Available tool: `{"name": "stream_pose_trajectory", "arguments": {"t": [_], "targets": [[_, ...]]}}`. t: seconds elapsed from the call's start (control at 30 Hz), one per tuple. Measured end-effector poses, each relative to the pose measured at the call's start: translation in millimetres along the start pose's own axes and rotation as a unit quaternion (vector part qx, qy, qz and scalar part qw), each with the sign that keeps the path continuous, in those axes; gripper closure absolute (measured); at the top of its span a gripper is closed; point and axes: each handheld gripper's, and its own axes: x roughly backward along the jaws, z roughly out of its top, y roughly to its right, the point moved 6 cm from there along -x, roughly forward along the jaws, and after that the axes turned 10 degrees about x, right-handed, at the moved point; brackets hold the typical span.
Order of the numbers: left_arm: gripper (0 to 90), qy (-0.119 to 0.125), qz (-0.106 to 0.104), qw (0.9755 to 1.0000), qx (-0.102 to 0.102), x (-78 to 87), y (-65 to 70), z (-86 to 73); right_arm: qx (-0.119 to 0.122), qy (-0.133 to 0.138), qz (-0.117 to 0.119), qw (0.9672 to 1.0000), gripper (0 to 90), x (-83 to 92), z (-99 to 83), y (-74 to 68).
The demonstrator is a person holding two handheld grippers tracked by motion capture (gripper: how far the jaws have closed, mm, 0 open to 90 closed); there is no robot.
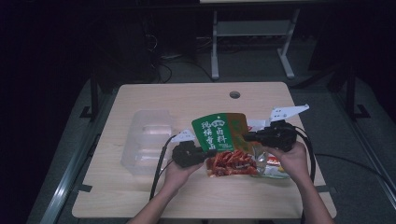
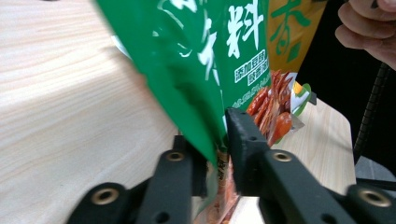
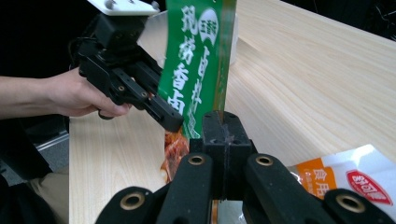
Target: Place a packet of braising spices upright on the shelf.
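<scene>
Between the two grippers, above the near middle of the wooden table (image 1: 140,196), hangs a green seasoning packet (image 1: 218,133), raised off the tabletop. Left gripper (image 1: 205,152) is clamped on the packet's lower left edge; in the left gripper view its pads (image 2: 243,140) press the film from both sides. Right gripper (image 1: 247,136) is closed on the packet's right edge, jaws tight together in the right gripper view. Packet's long axis runs roughly upright, tilted a little, green top up and red lower end down. Face: green with white Chinese characters, an orange-yellow band to the right, red chili picture at the bottom. Below the right gripper, a second, orange-and-white packet (image 3: 359,179) lies flat. Left of the left gripper sits a clear plastic container (image 1: 147,140).
</scene>
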Motion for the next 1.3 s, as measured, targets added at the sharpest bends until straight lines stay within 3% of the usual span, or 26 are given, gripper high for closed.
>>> {"name": "stream_pose_trajectory", "arguments": {"t": [0.17,0.33,0.47,0.67,0.8,0.97,1.07,1.17,1.3], "targets": [[84.8,0.005,0.006,0.9999,-0.013,6.4,1.0,2.1,0.006,-0.004,0.0,1.0,89.9,0.0,-5.7,-2.4],[85.4,-0.001,0.027,0.9991,-0.033,11.0,-0.4,1.0,0.013,-0.014,0.007,0.9998,89.1,-7.0,-12.1,-4.9],[85.4,-0.002,0.028,0.9985,-0.046,12.7,1.9,0.9,0.007,-0.018,0.021,0.9996,83.1,-14.3,-17.1,-5.0],[85.3,-0.006,0.028,0.9983,-0.05,13.4,1.6,0.7,0.011,-0.031,0.035,0.9988,76.3,-24.1,-16.7,-6.3],[85.1,-0.003,0.023,0.9983,-0.054,12.4,5.6,0.8,0.016,-0.059,0.045,0.9971,71.8,-35.1,-14.8,-7.4],[84.4,-0.012,0.028,0.9975,-0.064,13.6,5.2,0.6,0.028,-0.073,0.047,0.9958,77.1,-42.5,-11.9,-10.4],[83.7,-0.013,0.029,0.9971,-0.069,15.2,6.1,-0.2,0.021,-0.072,0.049,0.996,86.4,-42.4,-11.4,-9.8],[81.8,-0.013,0.033,0.9971,-0.068,17.2,7.2,-0.9,0.013,-0.066,0.055,0.9962,88.8,-42.7,-11.3,-11.2],[71.4,-0.012,0.044,0.9966,-0.068,23.7,8.0,-1.1,0.002,-0.058,0.063,0.9963,89.4,-41.6,-10.8,-14.9]]}}
